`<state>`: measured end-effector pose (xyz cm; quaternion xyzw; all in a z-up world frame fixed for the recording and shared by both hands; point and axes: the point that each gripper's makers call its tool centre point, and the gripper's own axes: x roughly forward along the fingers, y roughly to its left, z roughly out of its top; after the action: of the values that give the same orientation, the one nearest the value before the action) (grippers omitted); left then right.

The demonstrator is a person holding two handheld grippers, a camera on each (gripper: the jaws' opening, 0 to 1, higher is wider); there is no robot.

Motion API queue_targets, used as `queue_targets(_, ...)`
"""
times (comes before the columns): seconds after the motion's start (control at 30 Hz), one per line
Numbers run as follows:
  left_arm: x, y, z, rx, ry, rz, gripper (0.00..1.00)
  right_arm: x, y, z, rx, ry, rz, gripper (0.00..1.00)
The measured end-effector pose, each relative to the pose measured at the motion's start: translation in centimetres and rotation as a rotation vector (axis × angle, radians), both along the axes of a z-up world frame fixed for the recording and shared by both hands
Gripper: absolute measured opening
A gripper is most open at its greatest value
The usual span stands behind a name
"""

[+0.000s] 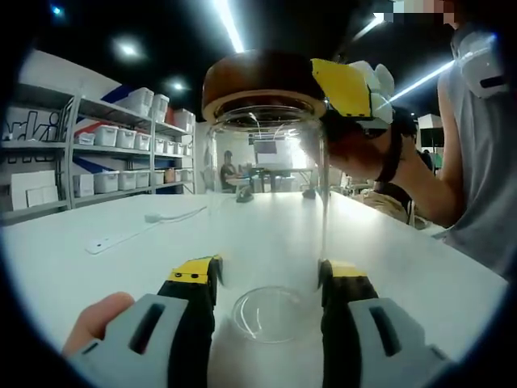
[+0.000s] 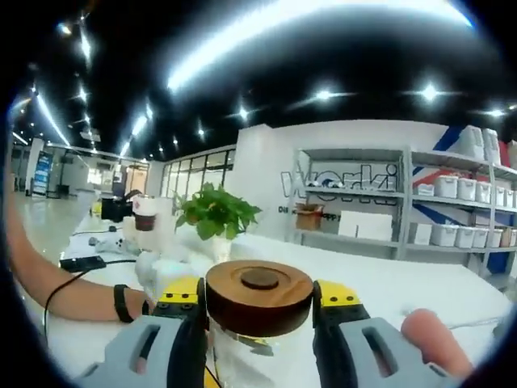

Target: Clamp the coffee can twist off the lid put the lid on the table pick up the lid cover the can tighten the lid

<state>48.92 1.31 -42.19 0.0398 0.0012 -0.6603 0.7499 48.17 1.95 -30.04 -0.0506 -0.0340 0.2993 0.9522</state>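
Observation:
A clear glass can (image 1: 271, 210) stands upright on the white table (image 1: 121, 267), and my left gripper (image 1: 269, 279) is shut on its lower body, one yellow-tipped jaw on each side. A round brown wooden lid (image 1: 258, 81) sits on the can's mouth. My right gripper (image 1: 355, 89) comes in from the right in the left gripper view and grips the lid's edge. In the right gripper view the same lid (image 2: 258, 295) lies between the jaws of my right gripper (image 2: 258, 303), which is shut on it, with the can (image 2: 242, 356) below.
A white strip (image 1: 121, 236) and a small white piece (image 1: 157, 217) lie on the table to the left. Shelves with white bins (image 1: 121, 137) line the far wall. A person's arm (image 1: 420, 194) is at the right. A potted plant (image 2: 216, 214) stands beyond the lid.

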Motion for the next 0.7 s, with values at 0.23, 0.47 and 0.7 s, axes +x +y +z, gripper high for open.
queue_targets(0.23, 0.01, -0.03, -0.03, 0.001, 0.0, 0.0, 0.41, 0.05, -0.14, 0.02, 0.015, -0.008, 0.011, 0.47)
queue_targets(0.47, -0.25, -0.11, -0.01, 0.003, 0.001, -0.001, 0.41, 0.18, -0.07, 0.11, -0.002, 0.003, 0.111, 0.46)
queue_targets(0.7, -0.22, -0.11, -0.05, 0.005, -0.001, -0.001, 0.41, 0.18, -0.12, 0.07, 0.013, 0.007, 0.188, 0.46)
